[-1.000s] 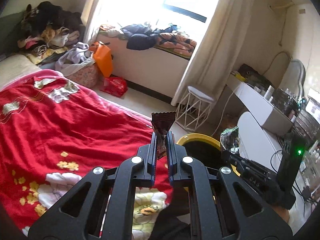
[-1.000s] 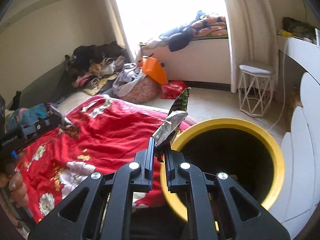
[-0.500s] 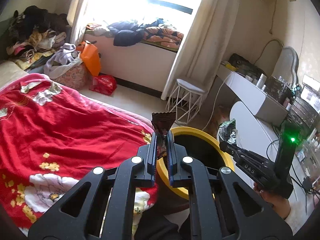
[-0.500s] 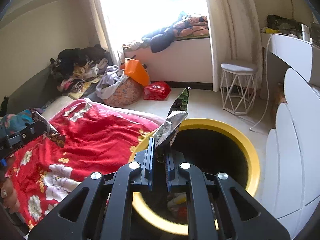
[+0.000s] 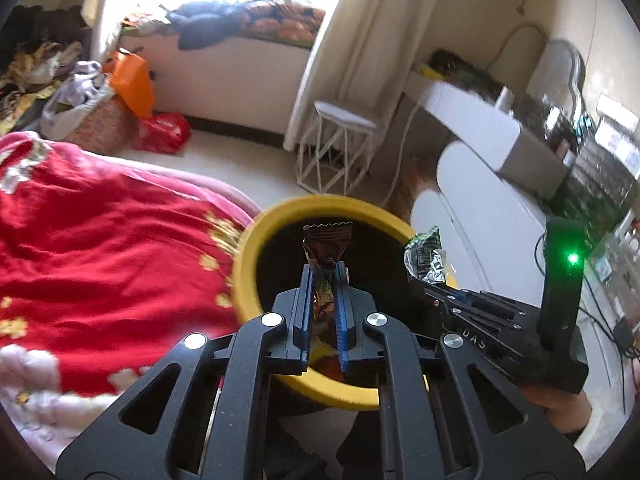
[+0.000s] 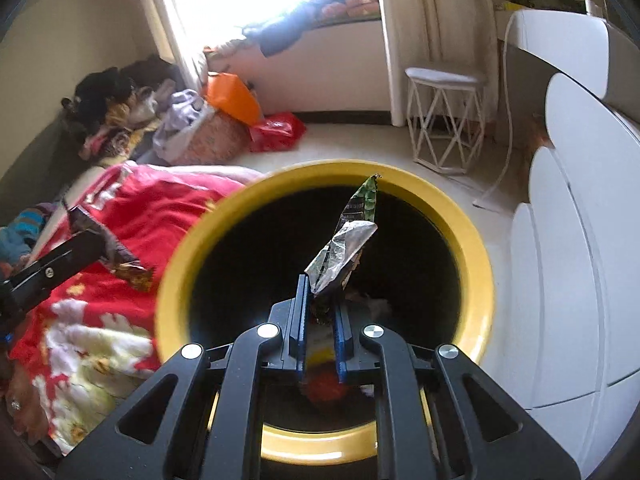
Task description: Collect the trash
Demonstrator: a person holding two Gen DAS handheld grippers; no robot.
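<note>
A: Where the left gripper (image 5: pixel 323 280) points, what sits between its fingers?

B: A brown wrapper (image 5: pixel 328 240), standing up from the nearly closed fingers, which pinch its lower end; the yellow bin (image 5: pixel 256 240) opens right beneath and ahead.

A: And the right gripper (image 6: pixel 322 298)?

B: Its fingers are a little apart, a green-and-silver wrapper (image 6: pixel 348 240) between them, leaning up and right (whether it is gripped, I cannot tell). It hangs over the bin's dark mouth, with trash (image 6: pixel 324 384) at the bottom.

A: Around them?

B: A red bedspread (image 5: pixel 100 240) left of the bin, a white stool (image 6: pixel 444 120) beyond, white drawers (image 6: pixel 568 260) to the right.
</note>
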